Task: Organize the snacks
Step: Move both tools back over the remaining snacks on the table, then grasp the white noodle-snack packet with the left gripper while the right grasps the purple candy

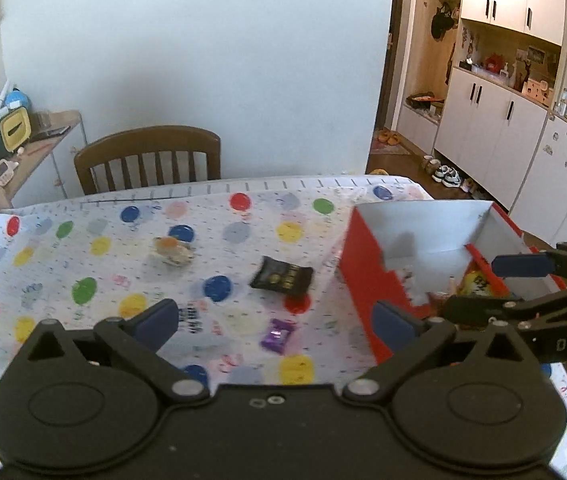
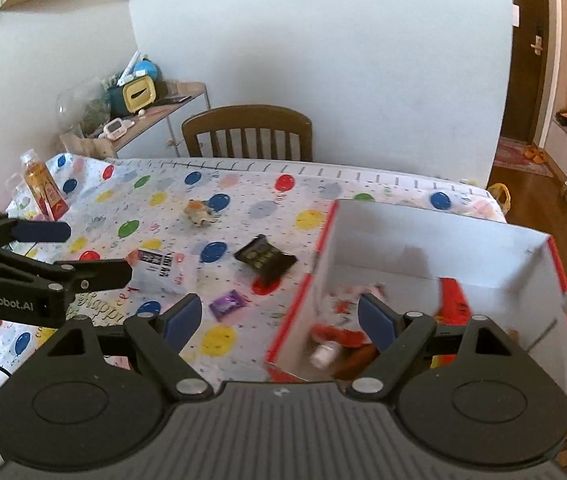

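While snacks litter the tablecloth point(image 2: 323, 184), a chair point(image 2: 247, 132) stands behind.

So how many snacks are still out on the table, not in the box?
4: a black packet mid-table, a purple candy nearer, a white packet left of it, a clear-wrapped one farther back. Others may be hidden.

- Left wrist view looks forward and down over the counter point(image 1: 243, 208), left of the red box point(image 1: 367, 280).
- Right wrist view faces likewise, above the box; both share its surroundings.
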`<state>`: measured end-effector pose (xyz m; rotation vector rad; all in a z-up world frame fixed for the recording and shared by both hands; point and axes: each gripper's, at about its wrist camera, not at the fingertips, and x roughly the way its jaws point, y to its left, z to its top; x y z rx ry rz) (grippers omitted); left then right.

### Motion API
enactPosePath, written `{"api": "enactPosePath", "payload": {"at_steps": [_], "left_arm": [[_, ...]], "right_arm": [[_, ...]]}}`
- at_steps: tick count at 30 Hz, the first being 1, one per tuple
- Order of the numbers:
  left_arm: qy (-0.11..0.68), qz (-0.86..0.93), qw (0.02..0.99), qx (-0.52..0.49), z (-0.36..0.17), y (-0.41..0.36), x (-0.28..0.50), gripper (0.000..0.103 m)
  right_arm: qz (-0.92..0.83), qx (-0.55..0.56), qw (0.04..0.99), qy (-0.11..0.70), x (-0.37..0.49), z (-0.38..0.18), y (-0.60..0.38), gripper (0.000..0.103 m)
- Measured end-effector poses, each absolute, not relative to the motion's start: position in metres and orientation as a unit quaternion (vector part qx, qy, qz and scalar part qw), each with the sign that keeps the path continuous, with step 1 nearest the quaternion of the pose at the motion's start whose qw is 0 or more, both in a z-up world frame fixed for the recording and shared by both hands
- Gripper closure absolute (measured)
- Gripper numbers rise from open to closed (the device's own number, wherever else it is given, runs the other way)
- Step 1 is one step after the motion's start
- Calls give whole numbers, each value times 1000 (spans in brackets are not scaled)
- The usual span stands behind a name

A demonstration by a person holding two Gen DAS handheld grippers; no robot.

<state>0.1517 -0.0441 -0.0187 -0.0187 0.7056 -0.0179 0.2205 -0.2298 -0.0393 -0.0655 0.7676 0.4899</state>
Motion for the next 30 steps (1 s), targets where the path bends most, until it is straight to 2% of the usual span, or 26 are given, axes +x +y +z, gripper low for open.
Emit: {"api": "enactPosePath", "payload": {"at_steps": [16,25,30], "left_arm": [[355,-28,934,-9,-46,54,158,0],[343,-83,935,32,-63,87,191,0],[361,-112,920,104,-86,85,213,0]], "right_arm": [[218,0,892,396,224,-56,-153,17],[200,-16,889,412,231,-81,-119,17],[188,-14,880,435,244,-103,-110,18]]}}
